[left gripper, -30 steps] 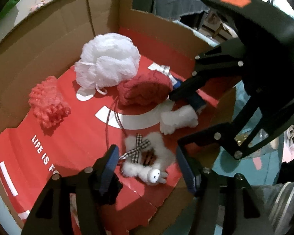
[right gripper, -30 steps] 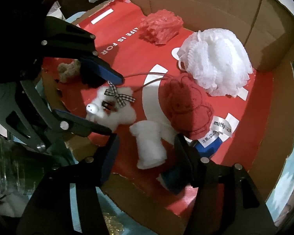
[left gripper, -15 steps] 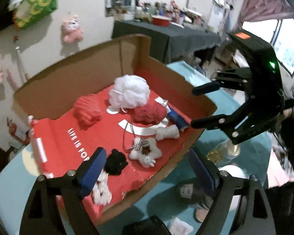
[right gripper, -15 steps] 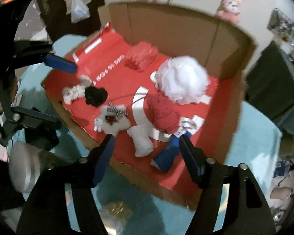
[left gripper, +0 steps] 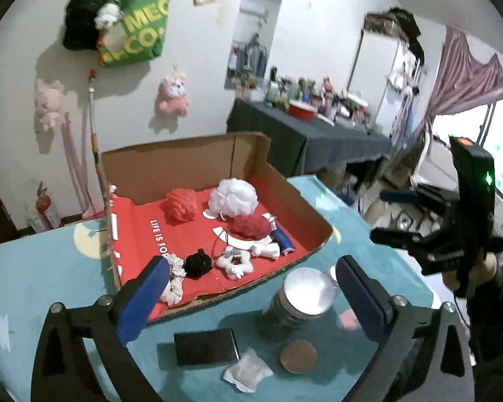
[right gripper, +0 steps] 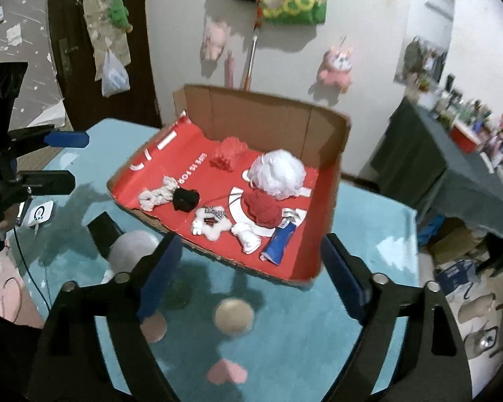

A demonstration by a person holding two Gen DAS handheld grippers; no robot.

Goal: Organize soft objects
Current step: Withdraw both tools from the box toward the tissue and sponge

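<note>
Two grippers noted, both spread wide and empty: left gripper (left gripper: 251,288) and right gripper (right gripper: 251,268), each held above the near part of the counter (left gripper: 33,284), clear of the box.

Nearest, on the teal counter in the left wrist view: dark flat phone-like item (left gripper: 204,346), small white packet (left gripper: 248,370), round brown disc (left gripper: 298,356), lidded jar (left gripper: 303,294). None soft; none inside the box.

Beyond these, cardboard box (left gripper: 295,197) with red lining, open at the near side. Contents, front to back:
- cream knitted piece (right gripper: 156,196), touching black fuzzy item (right gripper: 184,199), at the near left edge;
- small white plush with checked bow (right gripper: 211,222), just beside white plush limb (right gripper: 248,238);
- blue-legged doll part (right gripper: 278,243), near the right wall;
- red knitted plush (right gripper: 261,206), mid-box;
- white bath pouf (right gripper: 278,174) and coral pouf (right gripper: 228,152), toward the back wall.

Assessed as complete or nearly so: all soft items visible on the counter area lie within the box, none gripped, none loose outside. Possibly remaining: tidier spacing of the front cluster. Farther off, plush toys on the wall, outside the work area.
</note>
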